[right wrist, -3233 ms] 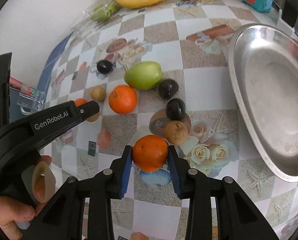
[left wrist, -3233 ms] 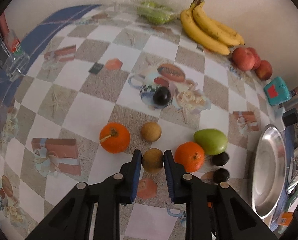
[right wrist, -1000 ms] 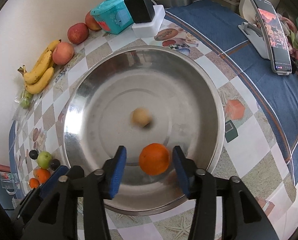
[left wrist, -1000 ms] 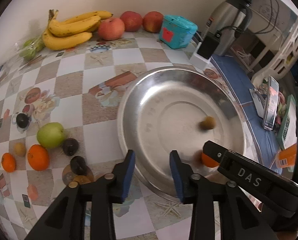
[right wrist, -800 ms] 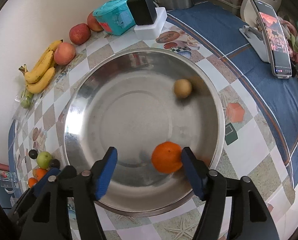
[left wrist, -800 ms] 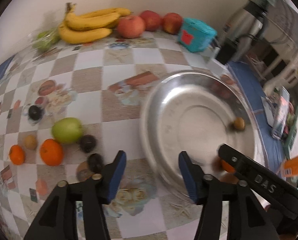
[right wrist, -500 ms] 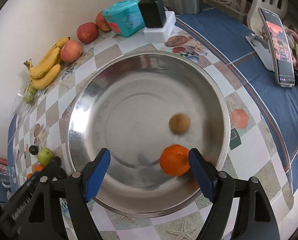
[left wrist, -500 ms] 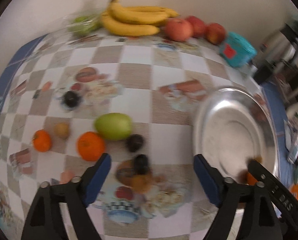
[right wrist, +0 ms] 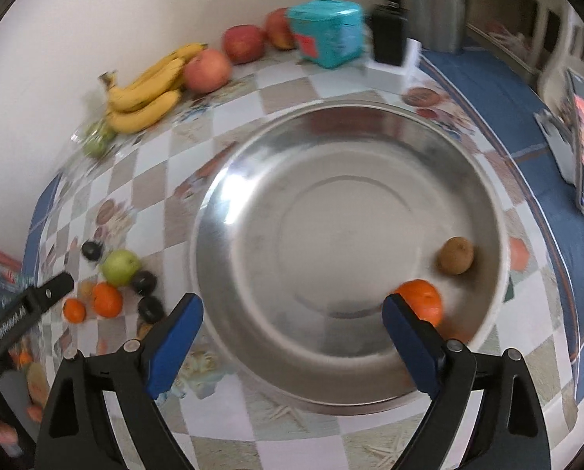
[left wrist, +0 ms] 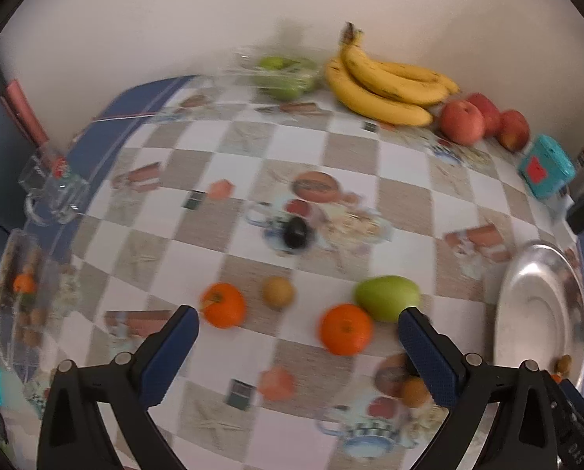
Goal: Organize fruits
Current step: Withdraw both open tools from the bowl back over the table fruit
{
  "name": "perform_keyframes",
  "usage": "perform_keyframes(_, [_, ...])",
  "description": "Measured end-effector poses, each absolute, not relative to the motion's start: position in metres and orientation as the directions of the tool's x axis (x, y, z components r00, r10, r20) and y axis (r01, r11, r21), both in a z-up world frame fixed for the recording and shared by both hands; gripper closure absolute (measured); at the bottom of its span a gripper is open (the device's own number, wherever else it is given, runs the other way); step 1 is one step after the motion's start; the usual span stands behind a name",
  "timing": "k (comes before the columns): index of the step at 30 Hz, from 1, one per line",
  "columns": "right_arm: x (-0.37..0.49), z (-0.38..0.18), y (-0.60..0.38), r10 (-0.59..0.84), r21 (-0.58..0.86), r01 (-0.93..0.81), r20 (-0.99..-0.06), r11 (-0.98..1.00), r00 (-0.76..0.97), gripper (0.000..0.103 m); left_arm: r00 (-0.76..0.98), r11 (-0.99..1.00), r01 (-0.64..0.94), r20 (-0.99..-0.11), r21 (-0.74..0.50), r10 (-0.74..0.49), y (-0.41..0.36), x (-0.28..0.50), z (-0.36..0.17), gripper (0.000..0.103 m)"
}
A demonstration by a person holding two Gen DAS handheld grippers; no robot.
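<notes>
Both jaws just opened wide, empty. Orange (right wrist: 421,300) and brown fruit (right wrist: 455,255) in metal bowl (right wrist: 229,211) show clearly only from right gripper (right wrist: 292,321); left gripper (left wrist: 298,337) tilts down over loose table fruit.

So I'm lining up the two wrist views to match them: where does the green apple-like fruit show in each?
Left wrist view: the green fruit sits right of centre, beside an orange, just above the right blue finger.
Right wrist view: the green fruit is small at the left edge, left of the steel bowl.
Shared landmark: the banana bunch against the wall.
</notes>
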State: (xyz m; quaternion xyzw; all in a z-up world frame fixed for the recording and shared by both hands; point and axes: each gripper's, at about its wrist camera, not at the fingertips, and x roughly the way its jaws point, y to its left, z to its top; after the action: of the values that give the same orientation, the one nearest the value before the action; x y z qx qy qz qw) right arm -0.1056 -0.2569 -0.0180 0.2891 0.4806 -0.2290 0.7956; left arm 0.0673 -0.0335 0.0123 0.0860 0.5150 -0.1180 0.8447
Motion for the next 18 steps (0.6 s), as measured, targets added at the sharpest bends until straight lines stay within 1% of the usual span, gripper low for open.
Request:
perform_keyframes(7, [-0.093,-0.011,-0.229,-0.096,0.218,0.588,-0.886,0.779,0.455,0.010,0.492,0.973,0.218,-0.870,0.077,-0.041,-0.006,0.078,0.017,0.000])
perform_keyframes(11, [-0.086,-0.004,-0.214,-0.089,0.227,0.552,-0.869,0.802,0.487,0.010,0.482,0.982,0.181,-0.875,0.045,-0.049,0.010,0.084,0.017,0.000])
perform_keyframes(18, [-0.064,-0.009,-0.184,-0.037,0.212,0.469,-0.883,0.858,0.468,0.010,0.473,0.988,0.154,-0.878,0.001,-0.073,0.024,0.091,0.018,0.000])
